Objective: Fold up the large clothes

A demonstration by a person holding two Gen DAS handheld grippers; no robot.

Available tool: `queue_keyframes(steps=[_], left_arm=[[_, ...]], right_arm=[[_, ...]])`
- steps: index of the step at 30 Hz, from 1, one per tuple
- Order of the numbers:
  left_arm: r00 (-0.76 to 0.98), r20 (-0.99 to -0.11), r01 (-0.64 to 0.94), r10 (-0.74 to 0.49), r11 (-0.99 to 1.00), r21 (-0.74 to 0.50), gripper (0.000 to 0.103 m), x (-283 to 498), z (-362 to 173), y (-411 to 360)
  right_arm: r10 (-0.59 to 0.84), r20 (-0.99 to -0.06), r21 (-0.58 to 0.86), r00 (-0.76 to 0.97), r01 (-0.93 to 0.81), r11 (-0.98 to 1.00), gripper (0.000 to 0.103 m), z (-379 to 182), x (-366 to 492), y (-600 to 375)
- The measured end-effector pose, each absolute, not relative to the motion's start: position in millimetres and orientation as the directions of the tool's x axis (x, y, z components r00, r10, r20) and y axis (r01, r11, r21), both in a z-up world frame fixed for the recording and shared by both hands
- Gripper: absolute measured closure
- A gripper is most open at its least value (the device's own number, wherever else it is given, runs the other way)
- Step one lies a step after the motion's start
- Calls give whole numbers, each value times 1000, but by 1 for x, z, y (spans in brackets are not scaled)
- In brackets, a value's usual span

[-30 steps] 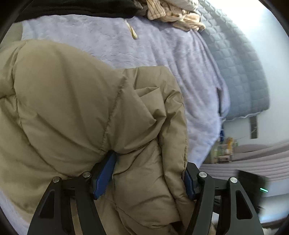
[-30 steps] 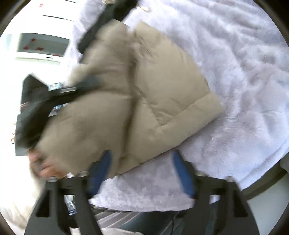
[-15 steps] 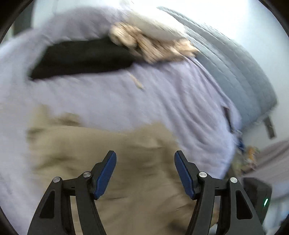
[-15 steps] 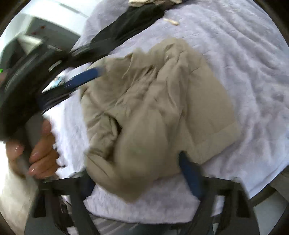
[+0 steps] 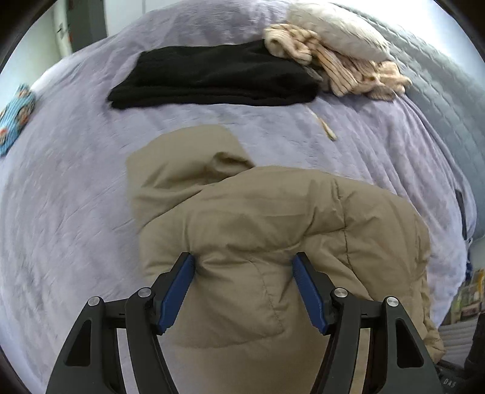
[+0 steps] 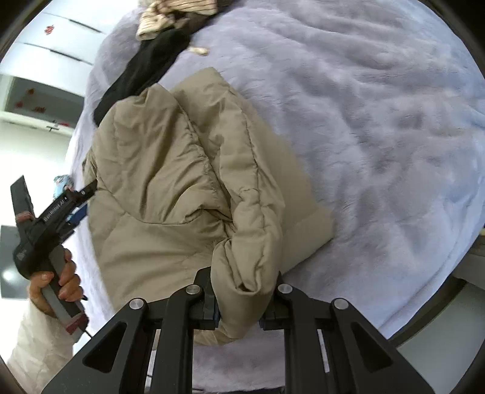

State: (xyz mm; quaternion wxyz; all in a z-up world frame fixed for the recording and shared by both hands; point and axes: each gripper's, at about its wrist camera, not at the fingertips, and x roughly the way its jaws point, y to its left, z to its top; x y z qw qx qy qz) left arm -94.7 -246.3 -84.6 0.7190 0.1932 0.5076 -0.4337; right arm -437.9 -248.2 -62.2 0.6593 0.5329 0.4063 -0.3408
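Note:
A tan puffer jacket (image 5: 272, 230) lies bunched on a lilac fleece bedspread (image 5: 75, 197). My left gripper (image 5: 244, 288) stands open, its blue pads (image 5: 178, 288) on either side of a puffy fold at the jacket's near edge. In the right wrist view the jacket (image 6: 169, 188) fills the middle, and my right gripper (image 6: 242, 300) is shut on a thick rolled fold of it. The left gripper (image 6: 75, 206) shows there at the jacket's left edge, held by a hand.
A folded black garment (image 5: 212, 75) lies at the far side of the bed, with a striped cream garment (image 5: 336, 69) and a pillow (image 5: 336, 27) beside it. A blue patterned cloth (image 5: 15, 118) lies at the left edge. The bed's edge (image 6: 439, 288) drops off at right.
My left gripper let go of the jacket, drew back and now straddles a fold at its near edge. My right gripper moved in and closed on a rolled fold. The jacket was turned on the bed.

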Motion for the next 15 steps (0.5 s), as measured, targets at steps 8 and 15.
queue_keyframes(steps=[8,15], left_arm=[[170,-911,836,-376,544,-69,27,-122,-98,-287],[177,-914,820,-366,568,-69,27,-120,-103,-287]], right_arm=[[47,-904,427,425,900,89,51,-66,-488,-276],[-27,-830,541,556,817,200,42,-12,-476,-324]])
